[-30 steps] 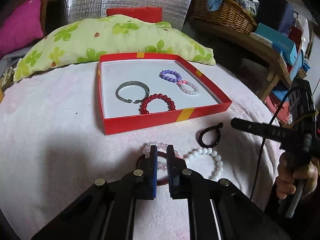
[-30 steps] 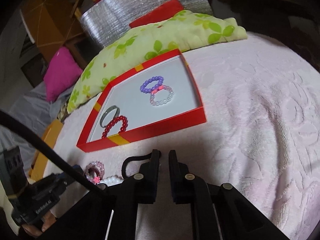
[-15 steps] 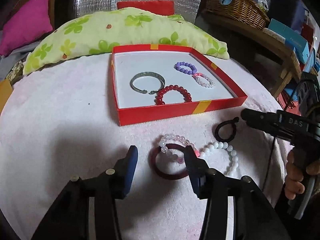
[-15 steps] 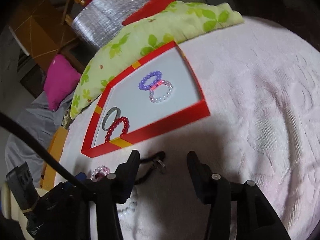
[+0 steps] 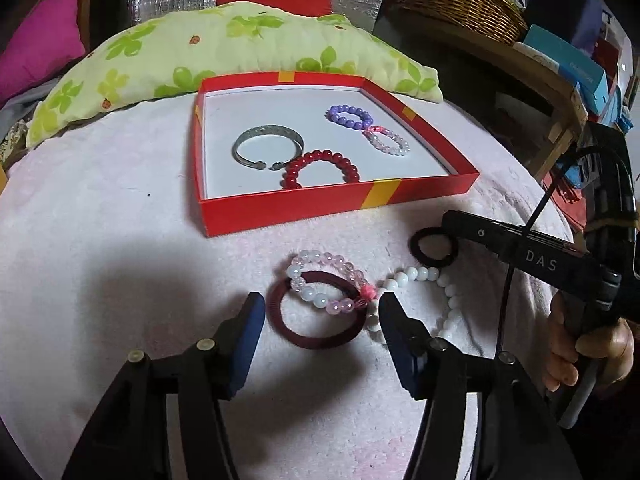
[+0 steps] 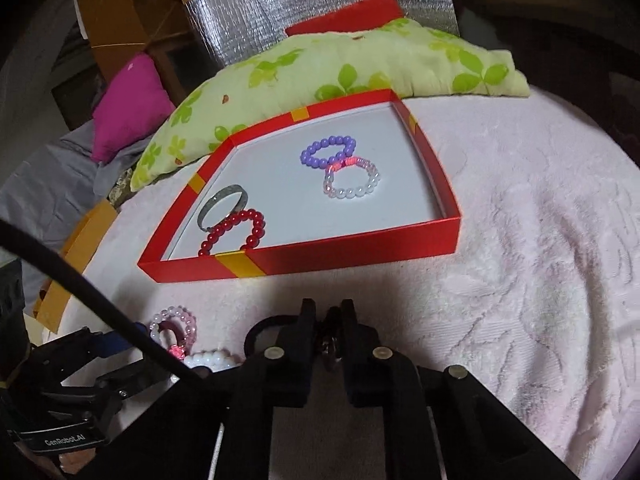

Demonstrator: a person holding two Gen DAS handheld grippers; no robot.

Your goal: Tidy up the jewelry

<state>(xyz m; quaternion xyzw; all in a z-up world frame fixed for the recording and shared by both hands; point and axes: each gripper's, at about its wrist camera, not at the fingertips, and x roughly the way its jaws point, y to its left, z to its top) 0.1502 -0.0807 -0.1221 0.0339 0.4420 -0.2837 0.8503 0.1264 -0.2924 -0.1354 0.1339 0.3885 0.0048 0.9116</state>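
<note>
A red tray [image 5: 280,210] holds a silver cuff [image 5: 268,148], a red bead bracelet [image 5: 320,168], a purple bead bracelet [image 5: 348,116] and a pink-white bead bracelet [image 5: 386,142]. On the pink cloth in front lie a dark red bangle [image 5: 316,312], a pink-white bead bracelet [image 5: 324,280] across it, a white bead bracelet [image 5: 436,296] and a black cord bracelet [image 5: 432,248]. My left gripper [image 5: 320,312] is open, its fingers on either side of the bangle. My right gripper [image 6: 328,316] is shut on the black cord bracelet [image 6: 260,330].
A green flowered pillow [image 5: 224,52] lies behind the tray, with a magenta cushion [image 5: 36,56] at the left. A wicker basket [image 5: 460,4] and boxes stand on a wooden shelf at the right. The red tray also shows in the right wrist view [image 6: 360,244].
My left gripper opened and now straddles the dark red bangle. My right gripper opened, then shut on the black cord bracelet.
</note>
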